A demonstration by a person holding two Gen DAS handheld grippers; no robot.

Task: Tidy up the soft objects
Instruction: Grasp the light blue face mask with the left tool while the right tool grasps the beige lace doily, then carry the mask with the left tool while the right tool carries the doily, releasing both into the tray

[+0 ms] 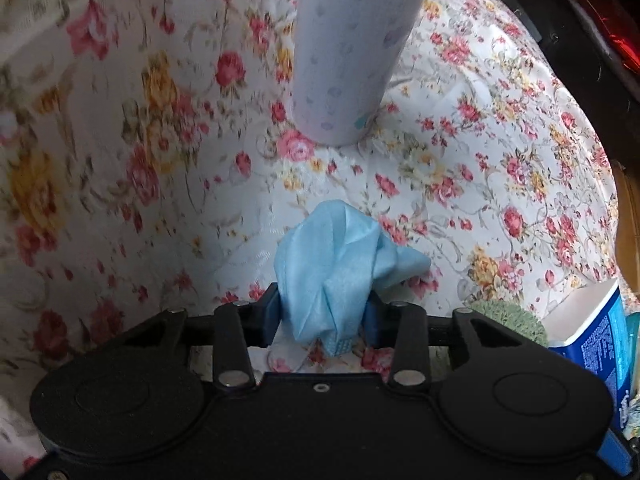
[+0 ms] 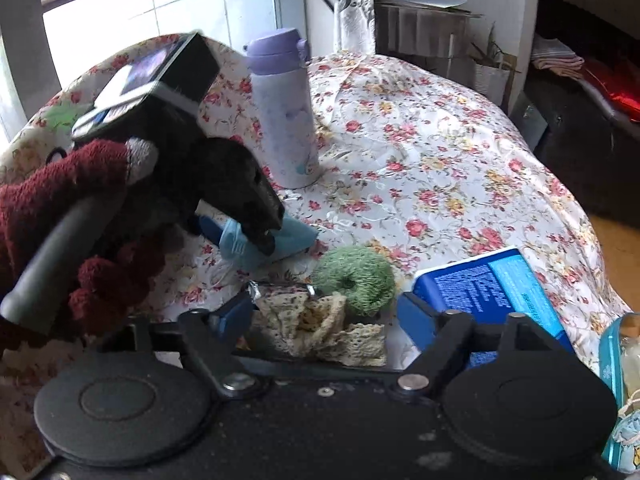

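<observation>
My left gripper (image 1: 326, 312) is shut on a crumpled light blue cloth (image 1: 340, 264) and holds it just above the floral tablecloth (image 1: 480, 140). In the right wrist view the left gripper (image 2: 256, 232) shows at the left with the blue cloth (image 2: 288, 240) in it, held by a hand in a dark red sleeve. My right gripper (image 2: 326, 312) is open. A cream lace cloth (image 2: 320, 328) lies between its fingers. A green fuzzy ring (image 2: 354, 280) lies just beyond it, and also shows in the left wrist view (image 1: 508, 316).
A lavender water bottle (image 2: 284, 112) stands upright on the table, also in the left wrist view (image 1: 352, 48). A blue and white box (image 2: 496, 292) lies at the right, next to a teal tin (image 2: 616, 392). The table edge drops off at the right.
</observation>
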